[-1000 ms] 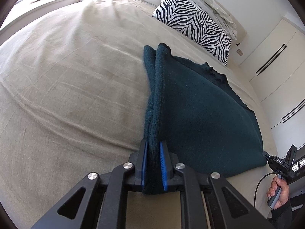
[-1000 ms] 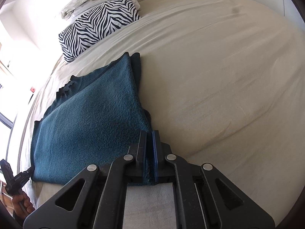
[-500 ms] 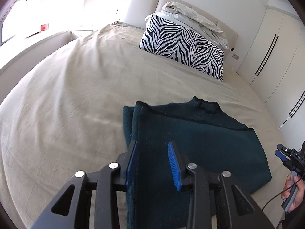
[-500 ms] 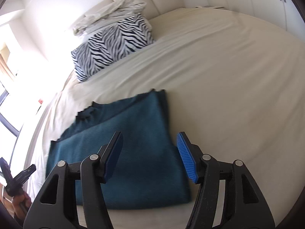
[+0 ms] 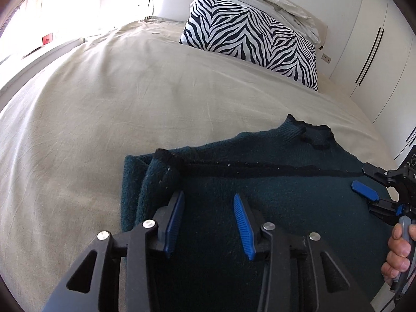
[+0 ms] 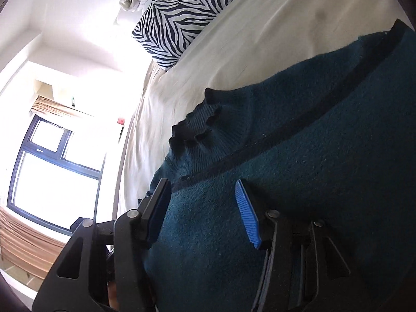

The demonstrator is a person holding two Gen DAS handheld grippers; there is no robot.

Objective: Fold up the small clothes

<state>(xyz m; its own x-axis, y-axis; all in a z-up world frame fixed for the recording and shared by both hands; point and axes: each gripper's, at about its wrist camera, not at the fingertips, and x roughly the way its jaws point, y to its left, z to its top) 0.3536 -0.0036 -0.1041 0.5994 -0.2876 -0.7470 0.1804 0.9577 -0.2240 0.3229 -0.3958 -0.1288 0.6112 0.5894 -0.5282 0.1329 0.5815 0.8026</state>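
Lying folded on the creased beige bed sheet [image 5: 109, 119], the fuzzy dark-teal sweater [image 5: 273, 197] shows a black-trimmed hem and ribbed neck. Over its left part hangs the left gripper [image 5: 208, 221], ridged blue pads apart and widening, pinching nothing. Farther right, the right gripper [image 6: 205, 213] hovers above the nap, jaws narrowing yet gripping nothing. Behind sits a plump zebra-striped pillow [image 5: 249, 41] under crumpled white bedding [image 5: 267, 0].
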